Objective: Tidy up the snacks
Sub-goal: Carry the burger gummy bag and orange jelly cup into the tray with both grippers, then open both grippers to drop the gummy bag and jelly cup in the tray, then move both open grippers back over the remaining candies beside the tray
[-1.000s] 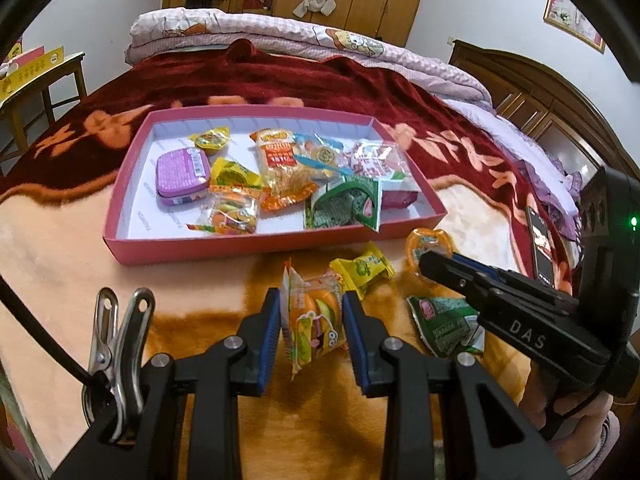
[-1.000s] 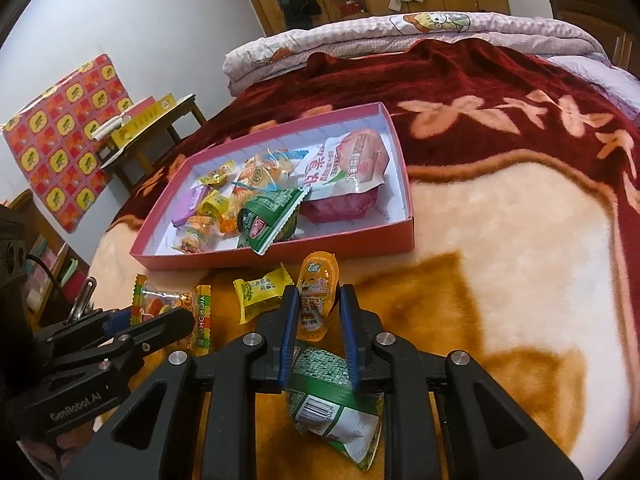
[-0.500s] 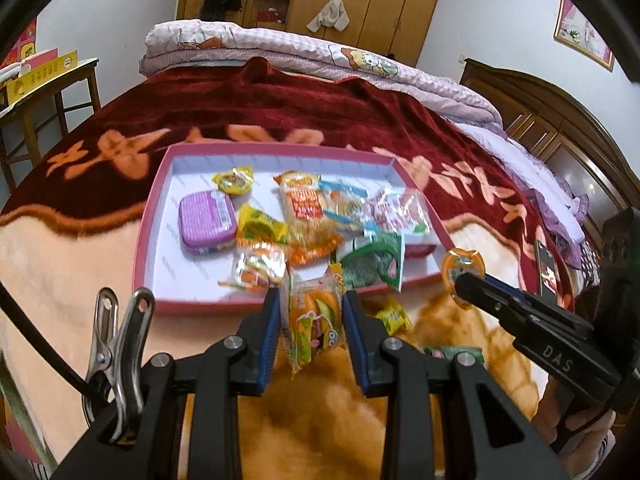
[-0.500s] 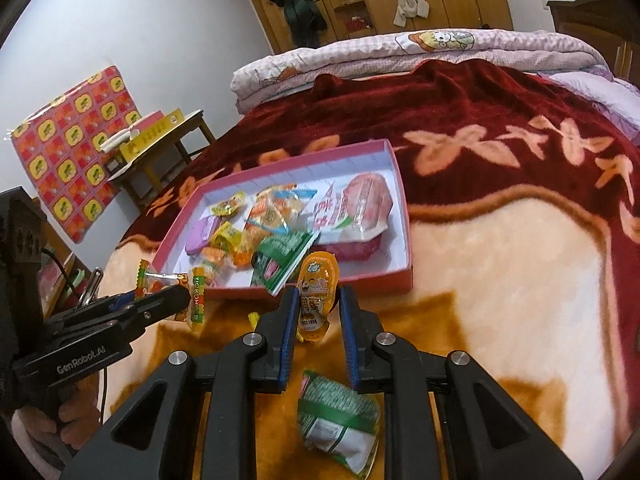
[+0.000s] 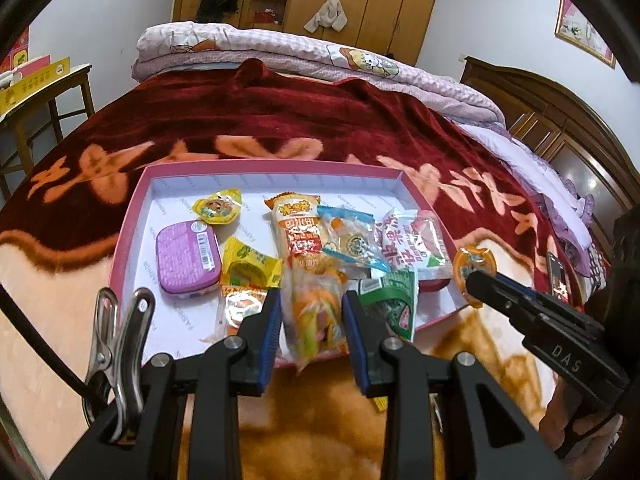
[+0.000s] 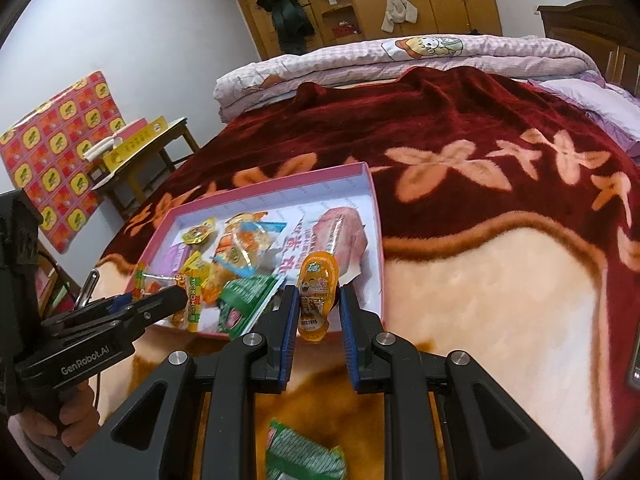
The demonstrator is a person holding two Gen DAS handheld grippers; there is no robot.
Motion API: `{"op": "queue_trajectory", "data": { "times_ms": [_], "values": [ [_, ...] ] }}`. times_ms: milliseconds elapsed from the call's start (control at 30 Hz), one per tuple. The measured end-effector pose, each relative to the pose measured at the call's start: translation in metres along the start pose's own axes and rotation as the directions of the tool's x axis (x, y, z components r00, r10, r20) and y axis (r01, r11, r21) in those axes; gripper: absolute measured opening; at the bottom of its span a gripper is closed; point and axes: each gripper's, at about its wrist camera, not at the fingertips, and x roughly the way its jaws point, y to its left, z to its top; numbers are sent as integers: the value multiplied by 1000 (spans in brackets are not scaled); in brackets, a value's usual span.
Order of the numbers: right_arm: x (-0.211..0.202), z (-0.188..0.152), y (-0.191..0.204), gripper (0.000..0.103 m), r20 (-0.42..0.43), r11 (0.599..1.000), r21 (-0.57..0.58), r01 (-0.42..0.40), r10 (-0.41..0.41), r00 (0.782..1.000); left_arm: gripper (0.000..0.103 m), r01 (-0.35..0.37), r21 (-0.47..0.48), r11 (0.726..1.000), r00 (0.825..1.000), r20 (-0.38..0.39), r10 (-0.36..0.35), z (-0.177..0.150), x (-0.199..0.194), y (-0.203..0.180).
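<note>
While both tools hang over the near edge of the shallow pink cardboard tray (image 5: 132,216) on the red-and-cream flowered plush blanket (image 5: 280,120), each carries one snack. Left gripper (image 5: 312,320): blue-padded jaws nearly closed, pressing both sides of a clear crinkled packet printed in orange, yellow and green (image 5: 314,316); packet upright, its lower end hanging below the pads in front of the tray's near wall. Right gripper (image 6: 319,308): jaws drawn fully in on a small orange jelly cup with a cartoon lid (image 6: 318,292), held upright, top above the fingertips, over the tray's near right corner.

Tray contents, from the left wrist view: purple rectangular tin with barcode label (image 5: 188,258) at left; yellow sealed jelly cup (image 5: 218,208) behind it; yellow square wrapper (image 5: 250,266) beside the tin; tall orange-and-white snack bag (image 5: 298,232) in the middle; clear blue-edged packet (image 5: 352,240) overlapping it; white-and-pink bag with red characters (image 5: 412,240) at right; green foil pouch (image 5: 394,304) leaning over the near wall.

Outside the tray: a second green foil pouch (image 6: 304,456) lies on the blanket, seen below the right gripper, blurred. A hand (image 6: 48,420) grips the left tool's handle.
</note>
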Motion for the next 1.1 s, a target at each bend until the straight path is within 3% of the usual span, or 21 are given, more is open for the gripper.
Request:
{"op": "queue_trajectory", "data": {
  "times_ms": [300, 733, 967, 1100],
  "values": [
    [11, -1, -7, 22, -9, 999, -4, 37, -37, 999, 28, -46, 19, 999, 999, -6, 47, 0, 15, 0],
    [14, -2, -8, 22, -15, 1000, -7, 25, -25, 1000, 28, -46, 23, 999, 999, -13, 46, 1, 21, -2],
    [7, -2, -7, 46, 9, 1000, 3, 7, -7, 1000, 45, -45, 12, 999, 999, -10, 45, 1, 12, -4],
    [0, -1, -5, 49, 24, 1000, -5, 0, 0, 1000, 47, -43, 9, 999, 999, 1, 43, 0, 2, -6]
  ]
}}
